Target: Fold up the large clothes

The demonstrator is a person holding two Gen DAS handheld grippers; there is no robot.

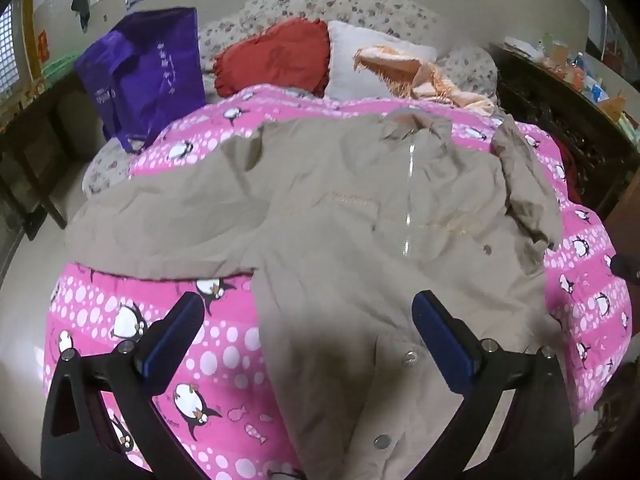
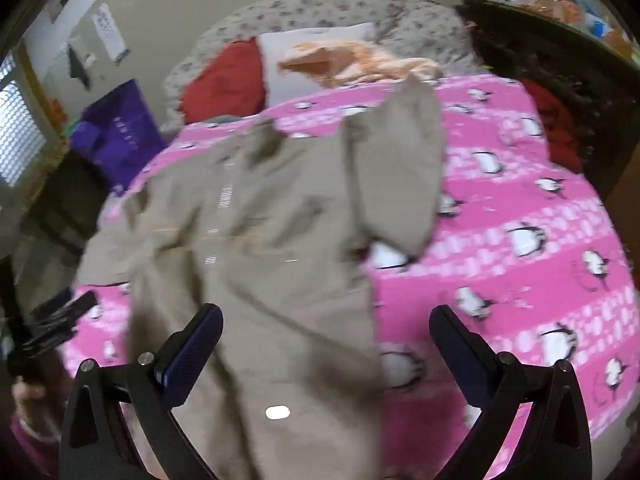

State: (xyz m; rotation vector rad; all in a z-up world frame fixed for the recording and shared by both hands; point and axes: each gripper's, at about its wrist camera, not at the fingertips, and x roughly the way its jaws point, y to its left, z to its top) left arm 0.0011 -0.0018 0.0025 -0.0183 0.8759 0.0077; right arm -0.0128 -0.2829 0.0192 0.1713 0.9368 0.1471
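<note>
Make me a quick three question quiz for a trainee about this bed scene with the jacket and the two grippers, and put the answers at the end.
1. True or false: the left gripper has its jaws shut on the beige jacket.
2. Multiple choice: what does the jacket lie on? A) a bare wooden table B) a pink penguin blanket C) the floor
3. Fill the blank: the bag standing beyond the blanket at the left wrist view's left is ____ in colour.

Key
1. False. The jaws of both the left gripper and the right gripper stand wide open, holding nothing.
2. B
3. Purple
</note>
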